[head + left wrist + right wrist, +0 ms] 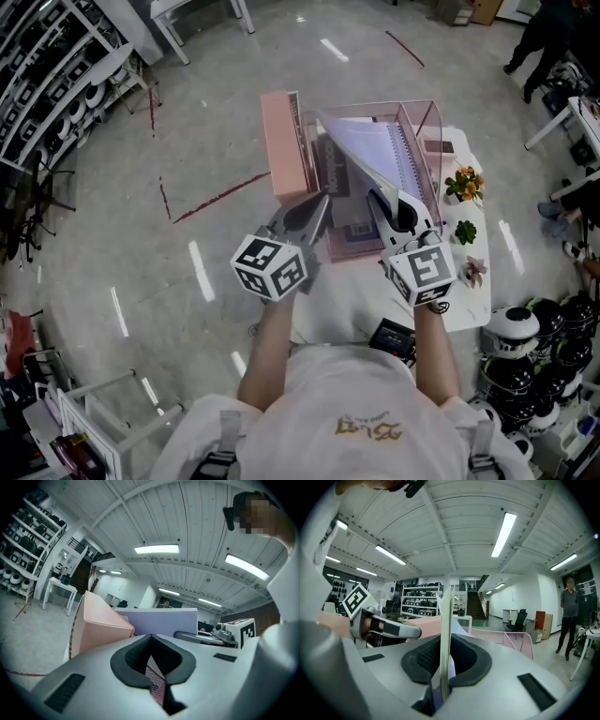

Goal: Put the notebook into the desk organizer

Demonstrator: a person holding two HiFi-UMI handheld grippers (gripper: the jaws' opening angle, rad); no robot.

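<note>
A lavender spiral notebook [375,150] stands tilted inside the pink mesh desk organizer [286,141] on the white table [464,286]. My right gripper [380,199] is shut on the notebook's near edge; in the right gripper view the thin cover [446,630] runs upright between the pads of the right gripper [444,667]. My left gripper [319,202] is shut on the organizer's near mesh edge, and pink mesh [157,686] shows in the gap of the left gripper [151,663]. The organizer's solid pink side [98,625] and the notebook [161,620] rise just beyond.
Small potted flowers [466,183] and a green plant [465,232] stand on the table's right side. A black device [394,336] lies at the near edge. Helmets [520,328] are stacked to the right, and shelving stands at the far left. A person [569,616] stands in the distance.
</note>
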